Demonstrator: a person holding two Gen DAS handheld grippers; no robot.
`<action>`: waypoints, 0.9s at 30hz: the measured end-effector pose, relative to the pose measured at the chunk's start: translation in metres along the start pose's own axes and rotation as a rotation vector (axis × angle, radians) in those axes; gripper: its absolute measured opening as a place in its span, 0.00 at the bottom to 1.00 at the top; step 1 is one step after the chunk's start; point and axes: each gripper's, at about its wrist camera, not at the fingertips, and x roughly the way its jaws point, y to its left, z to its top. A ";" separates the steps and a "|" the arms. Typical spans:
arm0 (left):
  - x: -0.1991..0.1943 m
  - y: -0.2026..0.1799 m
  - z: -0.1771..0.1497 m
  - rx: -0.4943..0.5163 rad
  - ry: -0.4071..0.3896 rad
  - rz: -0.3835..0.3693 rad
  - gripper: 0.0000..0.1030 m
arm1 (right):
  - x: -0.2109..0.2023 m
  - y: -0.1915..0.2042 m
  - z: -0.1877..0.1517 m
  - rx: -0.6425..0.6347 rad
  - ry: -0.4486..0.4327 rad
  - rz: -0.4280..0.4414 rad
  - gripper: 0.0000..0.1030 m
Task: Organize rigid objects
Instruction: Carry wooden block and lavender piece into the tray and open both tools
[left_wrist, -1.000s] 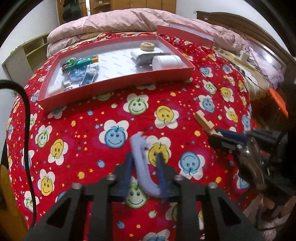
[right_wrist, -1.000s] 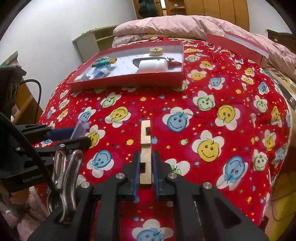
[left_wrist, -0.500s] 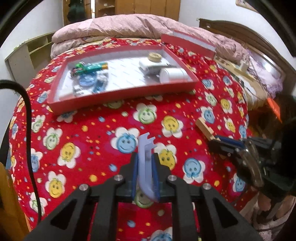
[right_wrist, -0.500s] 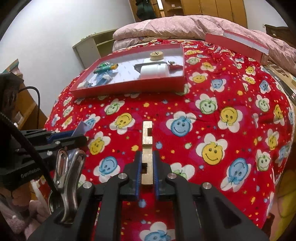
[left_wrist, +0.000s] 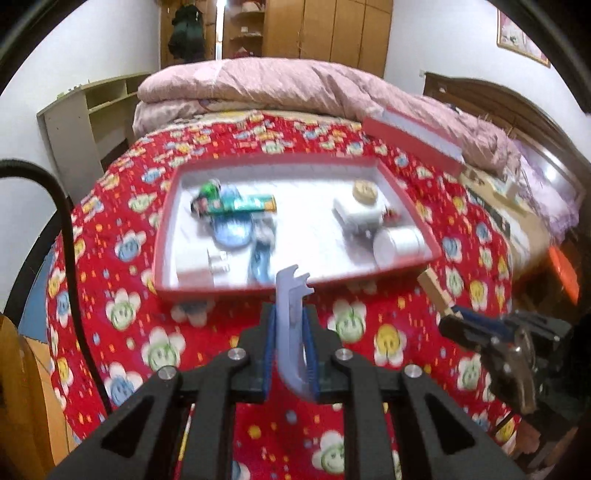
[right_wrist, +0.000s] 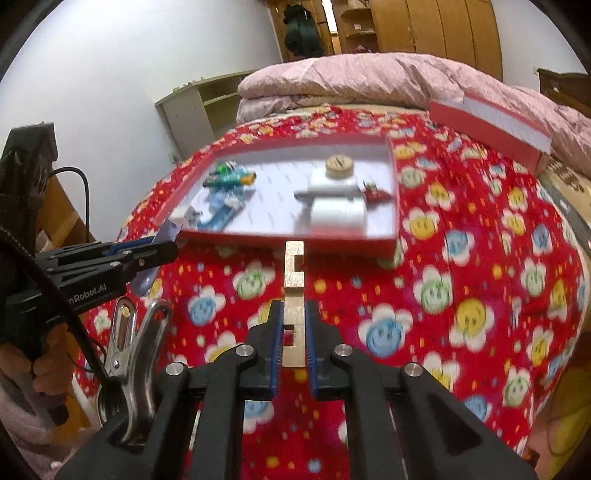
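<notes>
A pale lilac plastic piece (left_wrist: 290, 325), thin and blade-like with a forked tip and a curved lower end, is held upright in the left gripper (left_wrist: 289, 354), which is clenched on its flat faces near the middle; the forked end stands clear above the fingertips, in line with the near wall of the red box (left_wrist: 295, 291). It is judged light, stiff and somewhat slick, likely to pivot if pinched only at the curved end, so the mid-length hold across the flats looks sound. A notched wooden block (right_wrist: 294, 295), long and pale, is clamped at its near end by the right gripper (right_wrist: 294, 343), the far part projecting forward toward the box front. It is judged rigid, light and dry enough to grip well; the long overhang suggests some leverage if the far end is knocked. Both pieces are carried above the red smiley-flower bedspread (right_wrist: 461, 295), not resting on it. The box lies on the bed just ahead, already holding a white cylinder (right_wrist: 338, 214), a round wooden disc (right_wrist: 339, 164), a green tube (left_wrist: 245, 203) and small blue items, blurred. A second red box (right_wrist: 487, 125) lies farther back by the pink quilt (left_wrist: 295, 85).
</notes>
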 end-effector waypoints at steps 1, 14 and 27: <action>0.001 0.001 0.005 -0.003 -0.006 0.001 0.15 | 0.002 0.001 0.005 0.000 -0.004 0.001 0.12; 0.038 0.009 0.051 -0.034 -0.010 0.047 0.15 | 0.037 -0.004 0.069 0.036 -0.033 -0.017 0.12; 0.071 0.015 0.070 -0.067 0.014 0.103 0.15 | 0.069 -0.016 0.090 0.035 -0.004 -0.082 0.12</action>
